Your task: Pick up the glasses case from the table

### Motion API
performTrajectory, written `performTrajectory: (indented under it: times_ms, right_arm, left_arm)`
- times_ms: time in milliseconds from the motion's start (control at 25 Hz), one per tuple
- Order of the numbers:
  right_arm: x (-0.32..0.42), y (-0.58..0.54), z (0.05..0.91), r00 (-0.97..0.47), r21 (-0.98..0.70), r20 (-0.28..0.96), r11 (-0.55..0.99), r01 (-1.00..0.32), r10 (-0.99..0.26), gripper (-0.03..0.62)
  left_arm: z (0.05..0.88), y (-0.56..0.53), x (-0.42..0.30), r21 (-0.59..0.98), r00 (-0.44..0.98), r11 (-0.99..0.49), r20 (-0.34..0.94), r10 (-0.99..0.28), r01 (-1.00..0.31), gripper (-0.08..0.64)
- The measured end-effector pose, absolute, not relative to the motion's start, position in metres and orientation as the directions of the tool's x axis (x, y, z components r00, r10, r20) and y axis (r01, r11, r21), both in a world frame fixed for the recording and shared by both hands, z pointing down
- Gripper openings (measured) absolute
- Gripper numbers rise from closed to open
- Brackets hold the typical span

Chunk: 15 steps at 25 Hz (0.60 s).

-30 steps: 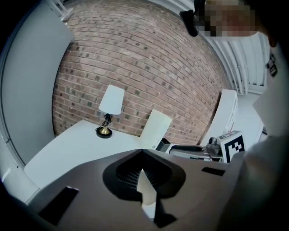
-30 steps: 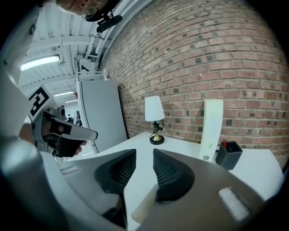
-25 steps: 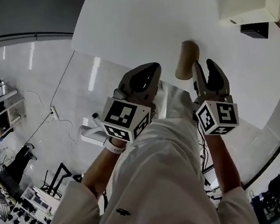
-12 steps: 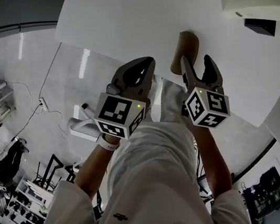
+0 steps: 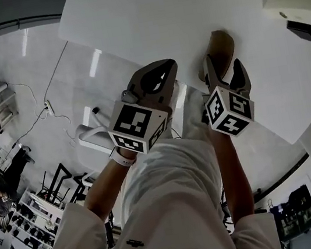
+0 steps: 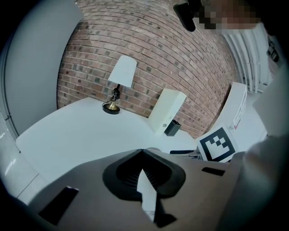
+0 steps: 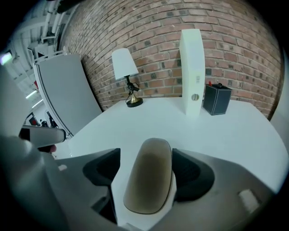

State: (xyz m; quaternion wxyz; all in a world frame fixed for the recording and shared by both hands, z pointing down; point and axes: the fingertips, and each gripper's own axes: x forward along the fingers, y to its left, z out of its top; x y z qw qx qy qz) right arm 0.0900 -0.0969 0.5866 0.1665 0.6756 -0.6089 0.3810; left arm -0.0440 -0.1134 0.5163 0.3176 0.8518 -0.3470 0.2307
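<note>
The tan oval glasses case [image 5: 220,50] lies on the white table [image 5: 156,20] near its front edge. My right gripper [image 5: 224,69] is lowered over its near end. In the right gripper view the glasses case [image 7: 149,180] lies lengthwise between the dark pads [image 7: 192,173], and a strip of table shows on its left side. The jaws have just been opening and stand wide, open around the case. My left gripper [image 5: 158,79] hovers at the table's front edge, left of the case. Its tips meet in the left gripper view [image 6: 142,151], shut on nothing.
At the back of the table by the brick wall stand a small lamp [image 7: 128,76], a tall white box [image 7: 193,72] and a black box [image 7: 216,99]. Below the table's left edge the floor [image 5: 33,100] shows, with cables and equipment.
Both grippers have come down toward the table. The right jaws have spread and now straddle the case, which earlier lay ahead of them. The left gripper stays shut.
</note>
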Motion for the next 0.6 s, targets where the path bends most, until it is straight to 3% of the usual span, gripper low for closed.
performTrajectory:
  times_ms: [320,600]
  right_arm:
    - [0.089,-0.100,0.613,0.038,-0.177,0.773,-0.273,-0.946,-0.633,0.364]
    - [0.086,-0.098,0.625,0.146,-0.014,0.808,-0.265,-0.964,-0.571,0.367]
  left_arm:
    - [0.533,-0.119,-0.051,0.406,0.655,-0.536,0.615,-0.439,-0.741,0.006]
    - [0.546,-0.118,-0.055,0.410,0.641,-0.515,0.633,-0.433,-0.753,0.006]
